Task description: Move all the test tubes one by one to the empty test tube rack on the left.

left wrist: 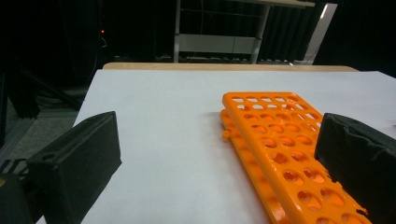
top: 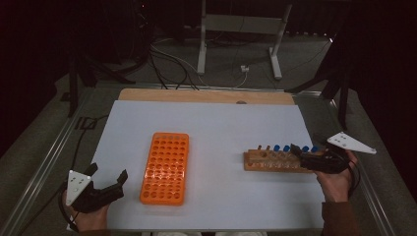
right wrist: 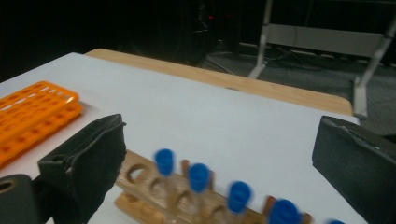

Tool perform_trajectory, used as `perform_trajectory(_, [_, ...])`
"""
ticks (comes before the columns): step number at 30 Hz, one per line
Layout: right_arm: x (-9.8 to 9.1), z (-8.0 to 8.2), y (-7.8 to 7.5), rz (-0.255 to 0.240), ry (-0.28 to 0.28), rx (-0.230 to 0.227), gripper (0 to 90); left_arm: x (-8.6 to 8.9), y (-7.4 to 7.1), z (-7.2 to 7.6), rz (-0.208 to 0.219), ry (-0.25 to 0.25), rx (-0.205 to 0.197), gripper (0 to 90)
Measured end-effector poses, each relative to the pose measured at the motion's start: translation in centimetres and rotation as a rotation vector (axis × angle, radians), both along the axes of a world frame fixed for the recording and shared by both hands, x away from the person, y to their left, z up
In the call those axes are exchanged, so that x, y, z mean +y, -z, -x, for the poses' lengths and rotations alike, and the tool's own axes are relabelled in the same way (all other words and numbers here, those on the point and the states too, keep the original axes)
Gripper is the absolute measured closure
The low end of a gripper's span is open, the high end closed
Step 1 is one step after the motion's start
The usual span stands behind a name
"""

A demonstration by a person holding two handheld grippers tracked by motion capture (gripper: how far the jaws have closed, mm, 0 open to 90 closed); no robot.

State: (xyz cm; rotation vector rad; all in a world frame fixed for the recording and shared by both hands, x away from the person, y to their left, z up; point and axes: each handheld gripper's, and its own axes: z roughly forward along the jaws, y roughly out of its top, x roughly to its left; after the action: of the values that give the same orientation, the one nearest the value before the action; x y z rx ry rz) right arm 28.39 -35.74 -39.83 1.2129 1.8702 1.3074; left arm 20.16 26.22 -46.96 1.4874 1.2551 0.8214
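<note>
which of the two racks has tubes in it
The wooden rack by the right gripper: blue-capped tubes stand in it. The orange rack has bare holes.

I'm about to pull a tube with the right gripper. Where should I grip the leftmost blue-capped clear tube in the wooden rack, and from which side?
Grip the leftmost blue-capped clear tube just under its cap, coming straight down from above. It stands upright in the wooden rack, whose holes hide its lower part, and neighbouring tubes stand close alongside. The right gripper is already open above the row.

High view overhead; tool views low, share orange rack (left wrist: 280,149).
</note>
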Motion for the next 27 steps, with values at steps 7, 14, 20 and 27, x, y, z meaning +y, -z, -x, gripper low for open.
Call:
perform_trajectory(7, [-1.4, -0.4, 1.1, 0.010, 0.051, 0.059, 7.6, 0.0, 0.0, -0.2, 0.001, -0.004, -0.003, 1.4])
perform_trajectory(14, [-2.7, -0.4, 1.3, 0.011, 0.116, 0.058, 20.2, 0.2, 0.1, -0.4, 0.004, -0.006, -0.002, 1.4])
perform_trajectory(20, [-3.9, -0.3, 1.7, 0.028, 0.154, 0.076, 39.6, 0.2, 0.1, -0.4, 0.005, -0.007, -0.002, 1.4])
perform_trajectory(27, [-4.1, -0.6, 2.7, 0.055, 0.182, 0.117, 59.2, 0.2, 0.1, -0.4, 0.002, -0.006, 0.003, 1.4])
